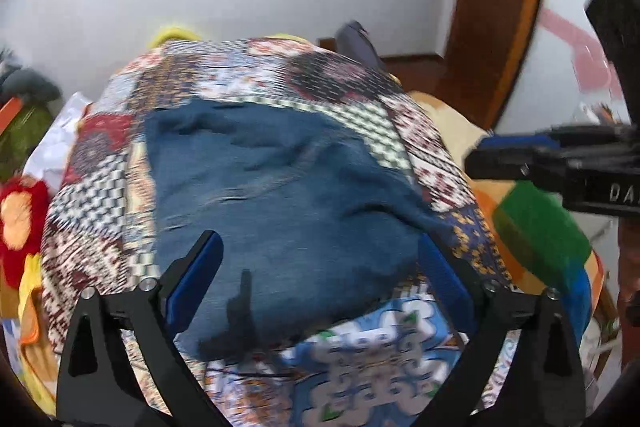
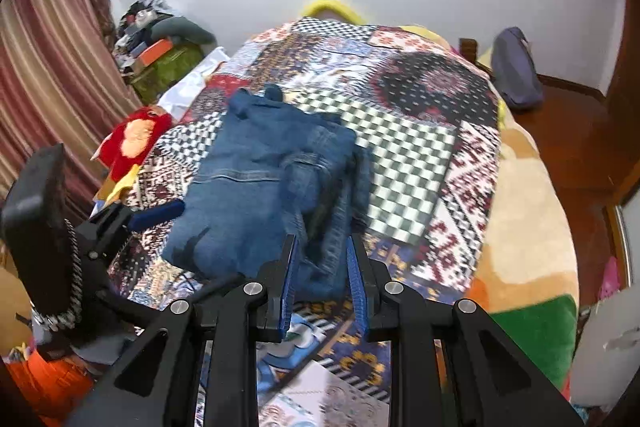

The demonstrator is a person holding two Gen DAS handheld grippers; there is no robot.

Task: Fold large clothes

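Blue denim jeans [image 1: 280, 211] lie folded into a thick bundle on a patchwork quilt [image 1: 340, 83]. My left gripper [image 1: 320, 259] is open wide above the near edge of the jeans, touching nothing. In the right wrist view the jeans [image 2: 256, 179] lie in the middle of the bed. My right gripper [image 2: 322, 255] is partly open at the near right corner of the bundle, with denim between its blue pads [image 2: 354, 267]. The left gripper [image 2: 156, 215] shows at the left of that view, and the right gripper [image 1: 516, 159] at the right of the left wrist view.
The quilt [image 2: 400, 147] covers a bed with a tan, orange and green blanket [image 2: 528, 247] at its right edge. A red plush toy [image 2: 134, 135] lies at the left. A dark bag [image 2: 516, 67] sits at the far right corner. Curtains [image 2: 48, 67] hang left.
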